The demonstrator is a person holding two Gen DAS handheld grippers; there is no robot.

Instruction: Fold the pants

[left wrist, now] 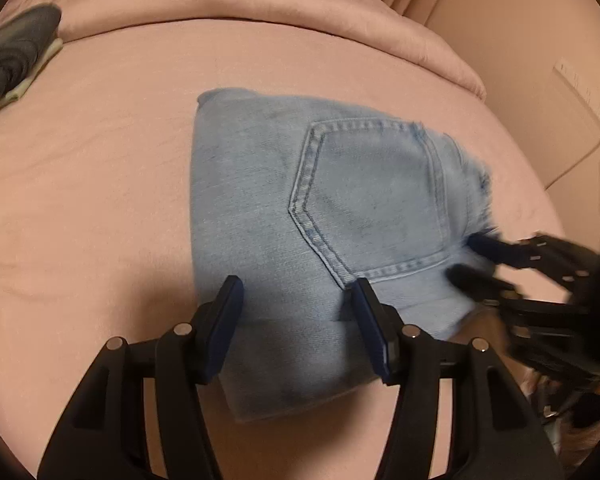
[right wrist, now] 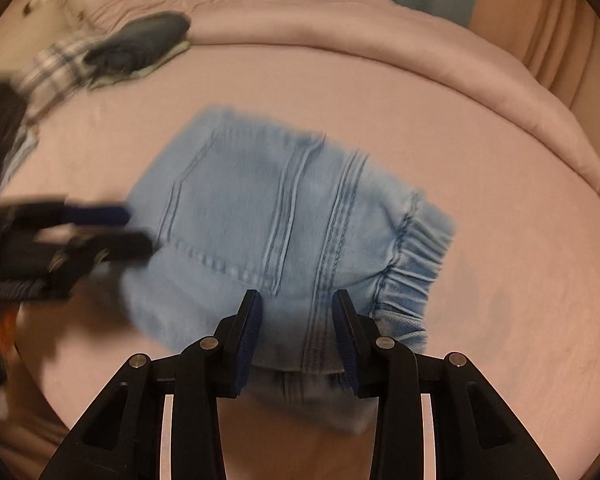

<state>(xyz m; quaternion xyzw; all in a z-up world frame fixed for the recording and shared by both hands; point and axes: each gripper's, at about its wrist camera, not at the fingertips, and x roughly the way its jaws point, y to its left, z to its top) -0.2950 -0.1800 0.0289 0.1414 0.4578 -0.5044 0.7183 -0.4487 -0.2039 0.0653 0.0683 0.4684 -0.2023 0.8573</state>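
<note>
Folded pair of light blue denim pants (left wrist: 332, 216) lies as a compact bundle near the middle of a bed covered in a pink sheet (left wrist: 100, 200). Back patch pocket (left wrist: 376, 196) faces up, stitching clear in the left wrist view. Gathered elastic waistband (right wrist: 412, 256) shows at the bundle's right edge in the right wrist view.

Left gripper (left wrist: 296, 292): black frame, blue pads, jaws spread wide, hovering over the near edge of the denim bundle. Nothing between the pads; contact with the cloth cannot be told.

Right gripper (right wrist: 296, 304): jaws spread, a moderate gap, positioned over the near edge of the bundle beside the waistband. Denim visible in the gap beneath, not pinched. In the left wrist view it enters from the right, blurred, tips at the bundle's right edge.

Both views carry motion blur on the denim edges and on the opposite gripper.

Rolled pink comforter (left wrist: 260, 4) runs along the far side of the bed. Dark grey folded garment (right wrist: 140, 44) sits far left on the bed, well apart from the pants, with a plaid cloth (right wrist: 56, 68) just beside it.
</note>
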